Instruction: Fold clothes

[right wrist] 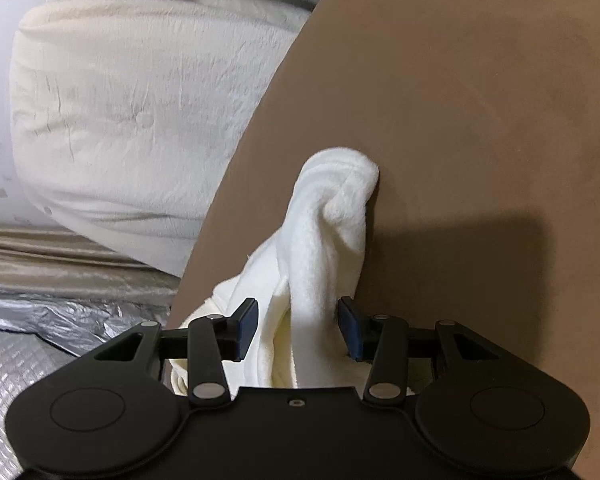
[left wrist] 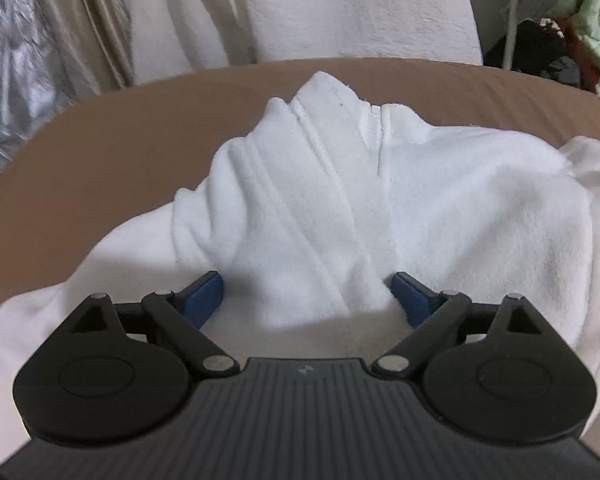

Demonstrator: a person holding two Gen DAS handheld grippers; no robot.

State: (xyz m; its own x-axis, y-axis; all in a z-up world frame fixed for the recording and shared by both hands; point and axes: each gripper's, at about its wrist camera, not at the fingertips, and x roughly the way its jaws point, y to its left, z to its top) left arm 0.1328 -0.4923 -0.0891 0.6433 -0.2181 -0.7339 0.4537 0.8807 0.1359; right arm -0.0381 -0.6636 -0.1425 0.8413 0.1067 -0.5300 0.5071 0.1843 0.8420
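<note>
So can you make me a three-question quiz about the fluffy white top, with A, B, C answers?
1. Where does the white fleece top lie?
A. on the brown table
B. on the floor
C. in a basket

2. What colour are the gripper pads?
A. red
B. blue
C. yellow

3. How does the left gripper stand?
A. shut tight on nothing
B. out of sight
C. open, with a fold of fleece between its jaws

Answers:
1 A, brown tabletop shows all around the fleece.
2 B, both fingers carry blue pads.
3 C, its pads stand wide apart either side of the fold.
</note>
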